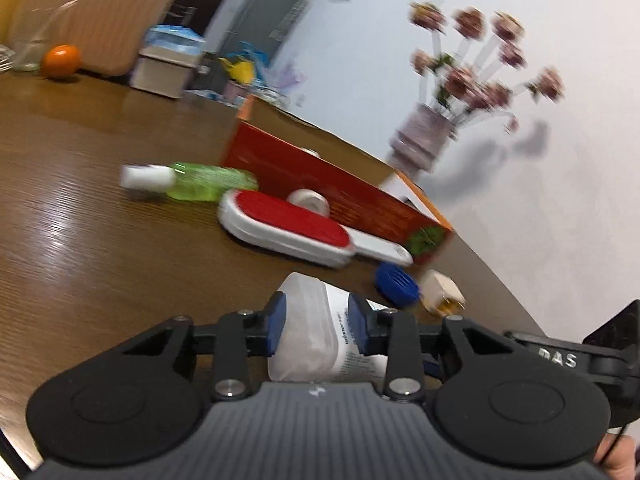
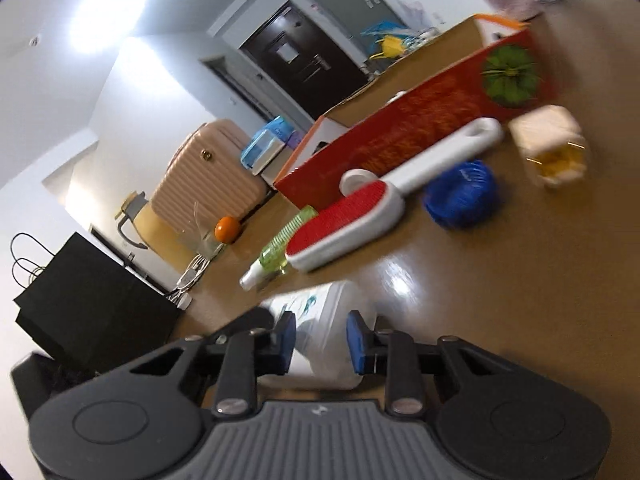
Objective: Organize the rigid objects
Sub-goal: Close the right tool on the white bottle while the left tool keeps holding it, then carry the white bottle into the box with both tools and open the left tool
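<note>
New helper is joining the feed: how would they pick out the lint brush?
Find the long red box standing on the wooden table. The lint brush lies flat along its front, between a green bottle and a blue disc. Only it has a red oval pad and white handle.

Room clutter beyond my wooden table [image 1: 72, 216].
A blurred vase of pink flowers [image 1: 424, 140] stands at the table's far edge by the white wall. An orange [image 2: 227, 229] sits beside a clear glass [image 1: 30, 50], before a pink suitcase [image 2: 208, 168]; a black paper bag [image 2: 88, 300] stands nearby.
</note>
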### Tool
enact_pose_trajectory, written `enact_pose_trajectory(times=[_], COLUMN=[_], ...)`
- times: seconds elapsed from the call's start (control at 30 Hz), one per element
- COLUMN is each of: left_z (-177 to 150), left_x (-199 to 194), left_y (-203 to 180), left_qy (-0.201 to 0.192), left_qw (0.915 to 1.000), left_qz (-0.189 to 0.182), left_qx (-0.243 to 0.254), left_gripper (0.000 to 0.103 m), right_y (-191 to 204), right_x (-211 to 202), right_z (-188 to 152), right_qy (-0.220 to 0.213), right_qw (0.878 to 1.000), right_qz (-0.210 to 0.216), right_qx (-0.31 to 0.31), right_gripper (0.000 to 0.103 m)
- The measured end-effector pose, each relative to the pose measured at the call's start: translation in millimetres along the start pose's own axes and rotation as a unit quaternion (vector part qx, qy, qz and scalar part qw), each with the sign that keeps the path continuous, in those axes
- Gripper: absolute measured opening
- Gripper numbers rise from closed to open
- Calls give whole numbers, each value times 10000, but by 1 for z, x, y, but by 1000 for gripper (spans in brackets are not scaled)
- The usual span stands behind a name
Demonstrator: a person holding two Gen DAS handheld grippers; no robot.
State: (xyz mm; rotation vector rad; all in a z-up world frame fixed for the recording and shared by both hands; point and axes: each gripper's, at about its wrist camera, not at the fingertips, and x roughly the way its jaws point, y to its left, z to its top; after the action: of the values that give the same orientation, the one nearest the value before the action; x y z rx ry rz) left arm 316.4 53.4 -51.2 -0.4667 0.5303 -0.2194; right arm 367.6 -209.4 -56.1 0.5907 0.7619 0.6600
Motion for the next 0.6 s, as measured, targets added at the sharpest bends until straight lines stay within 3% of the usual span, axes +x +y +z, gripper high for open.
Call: enact_pose_trajectory(times=[0.3,0.4,0.6], left_z=[-37,-45,-44], left_x=[-30,-35,-35], left_y=[-45,-43,-42], left_qy=[293,286,263], left_qw=[9980,9989,9990], left_qz=[-290,-265,-247], left_qx=[486,276,257], left_gripper=[34,42,42], right_y=[7,2,0], right_x=[-58,-65,-64], right_z=[-25,-29,-34], right_qy=[-242,-269,-314], right_qw=[9960,9968,9973], right_qz=[-558,-484,-433], right_qx=[-649,-578,-498], right_gripper=[25,28,34])
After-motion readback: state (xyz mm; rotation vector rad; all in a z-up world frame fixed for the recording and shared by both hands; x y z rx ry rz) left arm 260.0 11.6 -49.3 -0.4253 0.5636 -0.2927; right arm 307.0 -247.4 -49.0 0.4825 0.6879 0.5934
